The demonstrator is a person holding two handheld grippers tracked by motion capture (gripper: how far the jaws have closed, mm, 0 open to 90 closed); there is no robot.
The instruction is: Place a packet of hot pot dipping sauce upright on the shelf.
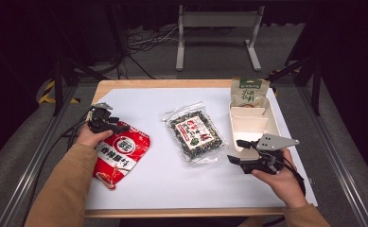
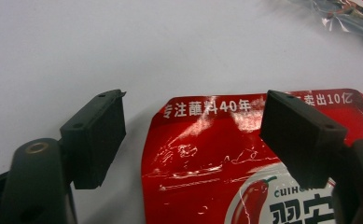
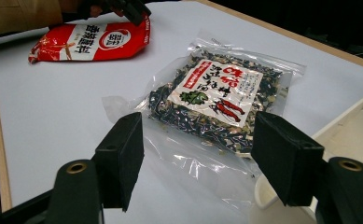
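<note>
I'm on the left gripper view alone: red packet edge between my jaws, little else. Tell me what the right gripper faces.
Observer: The right gripper stands open, facing the clear packet of dark dried mix.
Operator: Name what sits beyond that packet.
Observer: A cream divided tray at the table's right side.
Operator: Report anything in it.
Observer: A green-topped pouch stands at its far end.

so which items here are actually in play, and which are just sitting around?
In play:
- red pouch, left gripper open over its top edge
- clear packet, right gripper open, aimed at it

Lying about:
- tray
- green bag, in the tray's far end
- metal stand on the floor beyond the table
</note>
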